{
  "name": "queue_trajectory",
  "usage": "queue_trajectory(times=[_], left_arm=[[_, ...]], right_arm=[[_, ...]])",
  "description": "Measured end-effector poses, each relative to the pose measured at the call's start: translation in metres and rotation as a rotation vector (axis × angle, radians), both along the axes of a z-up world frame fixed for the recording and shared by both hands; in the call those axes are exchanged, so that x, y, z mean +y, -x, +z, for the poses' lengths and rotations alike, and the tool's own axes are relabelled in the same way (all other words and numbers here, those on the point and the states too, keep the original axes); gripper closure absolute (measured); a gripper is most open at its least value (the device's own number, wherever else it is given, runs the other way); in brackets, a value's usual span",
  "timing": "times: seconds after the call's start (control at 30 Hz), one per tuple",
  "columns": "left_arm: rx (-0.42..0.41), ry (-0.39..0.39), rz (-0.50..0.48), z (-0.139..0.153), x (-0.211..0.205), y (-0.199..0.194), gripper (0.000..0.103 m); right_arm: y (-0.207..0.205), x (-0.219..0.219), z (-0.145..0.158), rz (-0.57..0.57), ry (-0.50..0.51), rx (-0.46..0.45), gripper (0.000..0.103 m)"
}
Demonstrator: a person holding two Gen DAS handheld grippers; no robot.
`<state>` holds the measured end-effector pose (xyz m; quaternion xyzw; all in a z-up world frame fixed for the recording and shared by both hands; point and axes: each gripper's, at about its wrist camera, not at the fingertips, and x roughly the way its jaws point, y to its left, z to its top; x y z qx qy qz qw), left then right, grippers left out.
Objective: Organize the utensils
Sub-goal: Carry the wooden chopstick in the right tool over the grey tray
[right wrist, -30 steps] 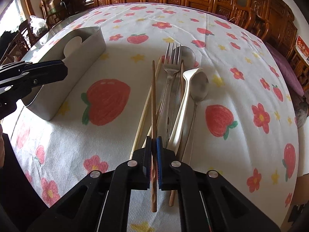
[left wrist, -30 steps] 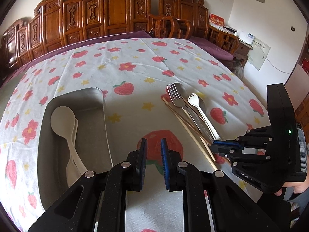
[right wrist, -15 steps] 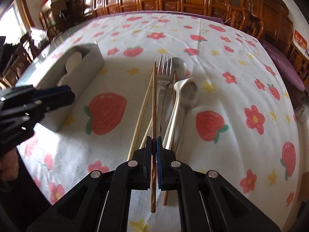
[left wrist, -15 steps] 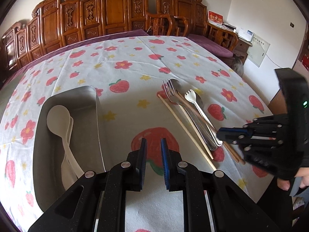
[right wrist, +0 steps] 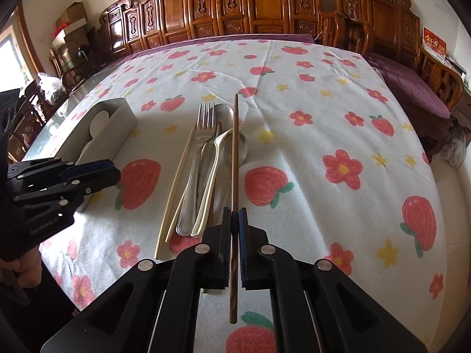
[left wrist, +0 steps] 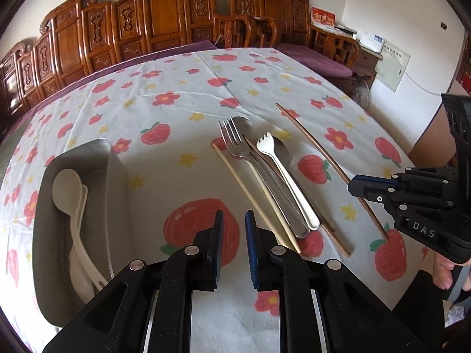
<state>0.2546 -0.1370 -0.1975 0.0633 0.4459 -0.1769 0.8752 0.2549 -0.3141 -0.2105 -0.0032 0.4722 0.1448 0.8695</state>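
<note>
My right gripper (right wrist: 234, 217) is shut on a dark brown chopstick (right wrist: 234, 153) and holds it above the table; it also shows in the left wrist view (left wrist: 323, 153), with the gripper (left wrist: 357, 186) at the right. On the cloth lie a metal fork (left wrist: 235, 144), a metal spoon (left wrist: 245, 125), a white fork (left wrist: 282, 170), a pale chopstick (left wrist: 250, 191) and another brown chopstick (left wrist: 335, 235). My left gripper (left wrist: 234, 220) is open a little and empty, above the cloth between the grey tray (left wrist: 114, 176) and the utensils. White spoons (left wrist: 66, 182) lie in the tray.
The strawberry-print tablecloth (left wrist: 182, 94) covers the round table. Carved wooden chairs (left wrist: 164, 14) line the far side. The table edge is close at the right (left wrist: 412, 158). The tray also shows at the left in the right wrist view (right wrist: 117, 123).
My right gripper has lifted the dark brown chopstick off the pile and drawn it right, away from the other utensils. My left gripper has kept its place.
</note>
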Motion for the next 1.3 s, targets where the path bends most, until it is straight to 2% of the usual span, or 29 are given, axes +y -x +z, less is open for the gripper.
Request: queue_trajectory(times=[0.33, 0.57, 0.9, 0.93, 0.97, 1.1, 1.3], left_arm=[[0.095, -0.002, 0.047, -0.033, -0.031, -0.032, 0.09], [0.123, -0.054, 0.074, -0.045, -0.04, -0.046, 0.087], [0.131, -0.134, 0.089, -0.044, -0.03, -0.04, 0.091], [0.13, -0.143, 0.091, -0.044, -0.027, -0.038, 0.094], [0.13, -0.142, 0.089, -0.044, -0.026, -0.037, 0.098], [0.134, -0.14, 0.089, -0.041, -0.018, -0.027, 0.099], [0.092, -0.137, 0.096, -0.016, -0.001, -0.013, 0.099]], right_arm=[[0.0, -0.012, -0.004, -0.008, -0.014, 0.008, 0.097], [0.0, -0.012, -0.004, -0.007, -0.022, 0.011, 0.097], [0.005, -0.007, 0.004, 0.011, -0.025, 0.001, 0.097], [0.006, -0.006, 0.006, 0.015, -0.025, -0.003, 0.097], [0.006, -0.005, 0.008, 0.018, -0.025, -0.006, 0.097], [0.009, 0.001, 0.013, 0.029, -0.029, -0.014, 0.097], [0.016, 0.012, 0.028, 0.06, -0.04, -0.044, 0.097]])
